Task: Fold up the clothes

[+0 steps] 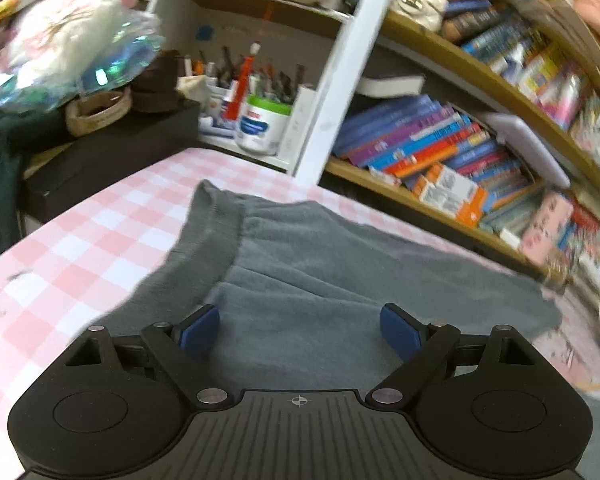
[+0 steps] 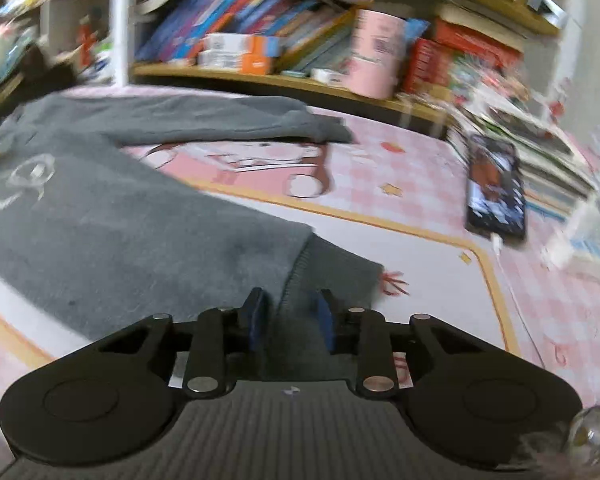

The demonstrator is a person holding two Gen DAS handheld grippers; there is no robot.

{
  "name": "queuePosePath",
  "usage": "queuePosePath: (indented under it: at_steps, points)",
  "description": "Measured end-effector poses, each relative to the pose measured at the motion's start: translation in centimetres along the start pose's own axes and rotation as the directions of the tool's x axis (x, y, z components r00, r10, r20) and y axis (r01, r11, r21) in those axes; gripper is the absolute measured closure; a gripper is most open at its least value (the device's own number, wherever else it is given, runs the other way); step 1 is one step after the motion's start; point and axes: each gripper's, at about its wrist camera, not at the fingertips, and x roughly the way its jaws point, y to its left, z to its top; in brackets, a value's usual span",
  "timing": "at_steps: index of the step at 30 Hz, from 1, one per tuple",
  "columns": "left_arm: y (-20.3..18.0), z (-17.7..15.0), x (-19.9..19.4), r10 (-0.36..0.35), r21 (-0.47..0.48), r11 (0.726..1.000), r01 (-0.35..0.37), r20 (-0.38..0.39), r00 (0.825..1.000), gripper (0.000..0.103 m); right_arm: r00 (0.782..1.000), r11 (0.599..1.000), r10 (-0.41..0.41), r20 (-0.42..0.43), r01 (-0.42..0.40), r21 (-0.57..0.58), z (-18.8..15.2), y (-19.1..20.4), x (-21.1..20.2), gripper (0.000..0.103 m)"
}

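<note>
Ribbed hem of grey sweatshirt (image 2: 324, 268) sits between my narrowed right claw (image 2: 292, 320), grip unclear | left claw (image 1: 300, 332) gapes above it, lower centre | one sleeve folded; rest left

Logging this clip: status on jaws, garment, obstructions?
Left gripper jaws wide open over the grey sweatshirt, nothing held. Right gripper jaws narrowed around the ribbed hem, grip unconfirmed. Phone lies clear of the cloth.
</note>
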Motion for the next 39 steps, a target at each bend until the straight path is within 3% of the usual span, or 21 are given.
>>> queuePosePath:
  at_steps: [4, 11, 14, 19, 23, 31, 39]
  points:
    - [-0.3, -1.2, -2.3, -0.032, -0.044, 0.998, 0.035, 0.062, 0.998, 0.013, 0.999, 0.998, -0.027, 0.035, 0.026, 0.051, -0.5, -0.5, -0.3, 0.065]
    - [-3.4, -4.3, -7.3, -0.002, -0.009, 1.000, 0.002, 0.070, 0.998, 0.013, 0.991, 0.999, 0.050, 0.121, -0.050, -0.001, -0.1, 0.9, -2.1, 0.054]
    - [-4.8, -4.9, -9.1, 0.036, 0.029, 0.999, -0.037, 0.051, 0.998, 0.013, 0.982, 0.995, 0.102, 0.160, -0.100, -0.022, 0.3, 1.8, -3.2, 0.048]
    - [-7.2, -5.4, -12.1, 0.079, 0.146, 0.985, -0.093, 0.097, 0.992, 0.006, 0.971, 0.989, 0.147, 0.189, -0.141, -0.043, 0.5, 3.4, -4.5, 0.038]
    - [-8.0, -5.8, -14.0, 0.100, 0.216, 0.968, -0.130, 0.142, 0.985, 0.005, 0.970, 0.986, 0.160, 0.181, -0.150, -0.067, 0.4, 4.5, -4.8, 0.037]
    - [-6.9, -5.6, -15.9, 0.145, 0.163, 0.971, -0.173, 0.168, 0.975, 0.004, 0.969, 0.974, 0.225, 0.102, -0.220, -0.056, -0.6, 5.6, -3.2, 0.034]
    - [-7.1, -6.1, -15.0, 0.161, 0.194, 0.963, -0.188, 0.148, 0.976, 0.002, 0.969, 0.973, 0.231, 0.085, -0.228, -0.044, -0.9, 5.3, -2.9, 0.029]
